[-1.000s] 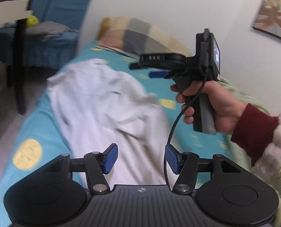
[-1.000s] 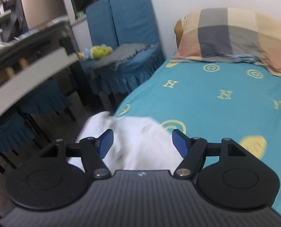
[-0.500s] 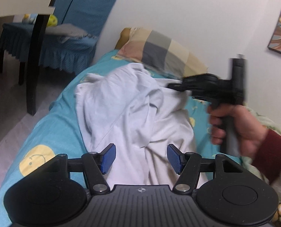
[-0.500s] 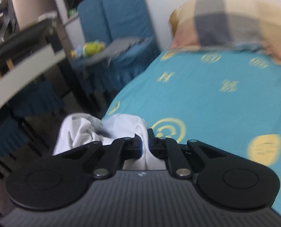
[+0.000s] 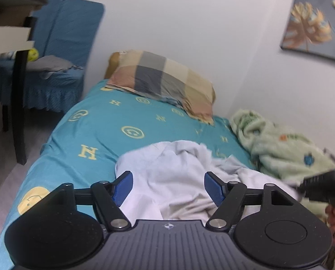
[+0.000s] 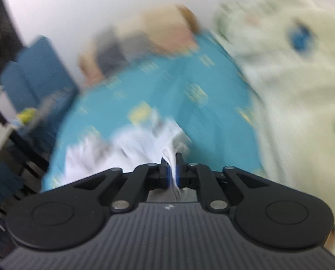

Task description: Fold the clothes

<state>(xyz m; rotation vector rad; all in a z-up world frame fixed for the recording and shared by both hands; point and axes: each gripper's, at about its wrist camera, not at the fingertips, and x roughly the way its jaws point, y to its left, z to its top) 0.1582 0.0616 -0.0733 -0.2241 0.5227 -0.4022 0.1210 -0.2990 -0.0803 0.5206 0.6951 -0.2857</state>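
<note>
A crumpled white garment (image 5: 178, 171) lies bunched on the teal bed sheet (image 5: 113, 123). My left gripper (image 5: 168, 185) hovers just above its near side, open, with nothing between the blue pads. In the blurred right wrist view my right gripper (image 6: 172, 172) is shut on a fold of the white garment (image 6: 131, 148), and the cloth trails away to the left. The right gripper's body (image 5: 325, 189) and the hand holding it show at the right edge of the left wrist view.
A checked pillow (image 5: 162, 83) lies at the head of the bed by the white wall. A pale green fleece blanket (image 5: 277, 146) is heaped along the right side. A blue covered chair (image 5: 54, 67) and a dark table leg (image 5: 18, 103) stand left of the bed.
The right gripper closed on the white garment and swung it to the right, toward the green blanket. The garment went from spread over the bed to a bunched heap near my left gripper.
</note>
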